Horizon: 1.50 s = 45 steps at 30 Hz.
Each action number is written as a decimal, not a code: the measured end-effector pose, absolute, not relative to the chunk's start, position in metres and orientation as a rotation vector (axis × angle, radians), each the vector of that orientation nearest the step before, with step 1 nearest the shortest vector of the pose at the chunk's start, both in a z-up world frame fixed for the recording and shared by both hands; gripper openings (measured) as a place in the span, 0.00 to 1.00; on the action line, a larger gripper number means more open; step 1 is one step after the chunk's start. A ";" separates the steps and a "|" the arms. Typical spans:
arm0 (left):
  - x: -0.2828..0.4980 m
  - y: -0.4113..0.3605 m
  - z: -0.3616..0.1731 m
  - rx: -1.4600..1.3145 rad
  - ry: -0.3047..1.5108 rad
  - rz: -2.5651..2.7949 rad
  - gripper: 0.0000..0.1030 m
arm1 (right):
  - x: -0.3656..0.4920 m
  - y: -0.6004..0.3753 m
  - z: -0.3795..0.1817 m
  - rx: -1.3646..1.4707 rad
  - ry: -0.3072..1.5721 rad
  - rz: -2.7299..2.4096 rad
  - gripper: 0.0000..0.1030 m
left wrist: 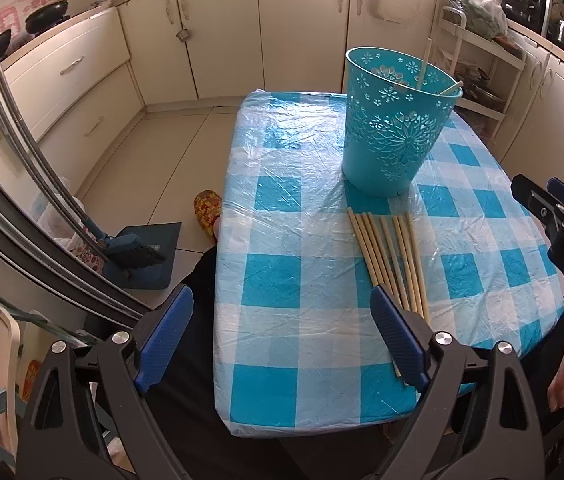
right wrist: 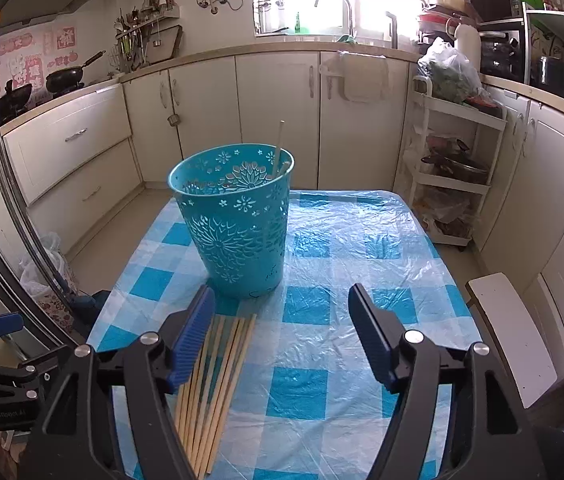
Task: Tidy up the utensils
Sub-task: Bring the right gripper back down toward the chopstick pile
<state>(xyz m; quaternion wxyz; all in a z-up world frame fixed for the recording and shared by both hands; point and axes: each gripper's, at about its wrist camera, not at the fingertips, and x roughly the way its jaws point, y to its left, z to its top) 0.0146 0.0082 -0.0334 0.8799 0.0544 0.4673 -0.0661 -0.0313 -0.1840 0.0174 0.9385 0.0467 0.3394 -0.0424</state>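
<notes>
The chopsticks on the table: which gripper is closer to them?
It looks about even. The left gripper sits wide open with its right finger over the chopsticks; the right gripper, also open, has its left finger over them.

table [right wrist: 362, 248], checked plastic cover | on it: teal basket [right wrist: 237, 224] upright; chopsticks [right wrist: 217, 368] bundled beside
</notes>
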 end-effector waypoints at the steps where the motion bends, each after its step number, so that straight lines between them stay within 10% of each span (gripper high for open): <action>1: 0.014 0.006 -0.033 0.117 0.975 -0.139 0.84 | -0.032 -0.185 0.017 0.094 0.696 -0.088 0.67; 27: 0.033 0.003 -0.062 0.117 1.051 -0.134 0.85 | -0.005 -0.188 -0.040 0.111 0.847 -0.065 0.69; 45: 0.058 0.016 -0.091 0.062 1.113 -0.111 0.85 | 0.037 -0.168 -0.096 0.116 0.969 0.015 0.29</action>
